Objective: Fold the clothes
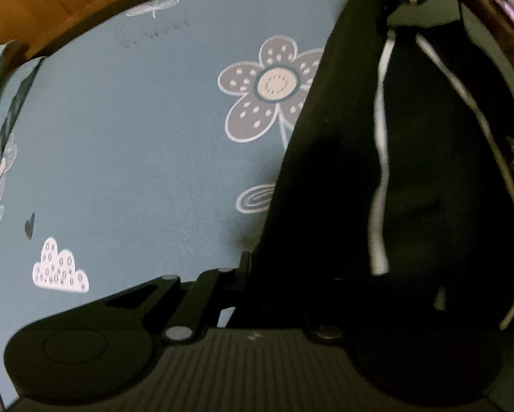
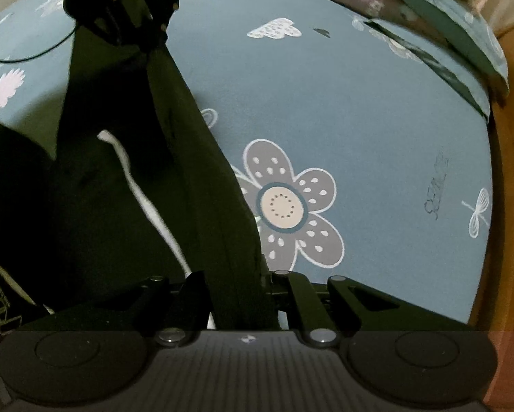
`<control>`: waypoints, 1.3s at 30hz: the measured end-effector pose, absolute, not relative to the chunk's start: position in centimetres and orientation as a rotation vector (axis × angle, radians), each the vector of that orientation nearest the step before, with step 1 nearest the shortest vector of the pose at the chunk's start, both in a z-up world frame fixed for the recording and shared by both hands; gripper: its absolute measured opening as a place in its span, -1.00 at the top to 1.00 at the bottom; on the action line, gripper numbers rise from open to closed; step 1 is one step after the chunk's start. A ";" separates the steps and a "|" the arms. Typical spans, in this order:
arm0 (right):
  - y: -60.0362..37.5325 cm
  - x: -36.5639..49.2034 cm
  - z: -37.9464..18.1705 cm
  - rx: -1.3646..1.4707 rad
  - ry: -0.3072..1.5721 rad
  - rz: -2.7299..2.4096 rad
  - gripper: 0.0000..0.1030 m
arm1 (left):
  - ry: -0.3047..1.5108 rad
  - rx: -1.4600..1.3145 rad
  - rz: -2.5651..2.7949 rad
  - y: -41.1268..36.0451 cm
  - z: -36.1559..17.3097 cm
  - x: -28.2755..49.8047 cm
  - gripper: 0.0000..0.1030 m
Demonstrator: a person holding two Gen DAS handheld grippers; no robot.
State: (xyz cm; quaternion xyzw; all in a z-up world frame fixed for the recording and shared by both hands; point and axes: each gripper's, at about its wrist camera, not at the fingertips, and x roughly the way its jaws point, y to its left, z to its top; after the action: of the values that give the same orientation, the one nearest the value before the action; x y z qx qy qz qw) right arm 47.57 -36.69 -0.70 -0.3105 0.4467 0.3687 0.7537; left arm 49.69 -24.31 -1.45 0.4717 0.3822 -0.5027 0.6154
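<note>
The dark black fabric garment with white drawstrings (image 2: 147,185) hangs stretched over the blue flower-printed bedsheet (image 2: 377,110); the right gripper (image 2: 236,292) has its fingers clamped on its edge at 6 o'clock; the left gripper (image 1: 291,285) likewise pinches the cloth, which fills its view toward 3 o'clock.

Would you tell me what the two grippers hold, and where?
Both hold the dark garment: the right gripper and left gripper each pinch its top edge.

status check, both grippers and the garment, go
Left gripper shut on black garment. Right gripper shut on same garment, held up over blue bedsheet. White drawstrings dangling. Nothing in the way.
</note>
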 end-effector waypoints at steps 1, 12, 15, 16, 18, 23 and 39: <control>-36.5 46.9 -0.5 -0.700 0.963 0.806 0.83 | 0.871 1.080 -1.151 -24.0 -0.9 49.0 1.00; -35.0 39.7 1.6 -0.897 0.827 0.818 0.83 | 0.812 1.020 -1.124 -20.1 4.2 39.3 1.00; -34.7 37.6 1.5 -0.960 0.803 0.817 0.83 | 0.805 1.027 -1.160 -19.9 4.4 36.9 1.00; -34.6 36.8 1.4 -0.987 0.789 0.816 0.83 | 0.803 1.030 -1.172 -19.9 4.4 36.1 1.00; -34.5 35.3 0.8 -1.047 0.772 0.823 0.83 | 0.798 1.036 -1.197 -19.8 4.4 34.5 1.00; -34.5 31.7 -0.8 -1.197 0.736 0.847 0.82 | 0.793 1.091 -1.285 -20.1 3.2 30.9 1.00; -37.2 25.4 -8.4 -1.618 0.603 0.838 0.79 | 0.584 1.323 -1.614 -22.9 -1.0 21.2 1.00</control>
State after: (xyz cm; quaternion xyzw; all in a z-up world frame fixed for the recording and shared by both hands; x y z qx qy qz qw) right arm 25.45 -37.18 -8.40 -0.6904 0.2572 0.3576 0.5739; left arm 21.20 -22.87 -0.95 0.5396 0.2381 -0.6580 0.4682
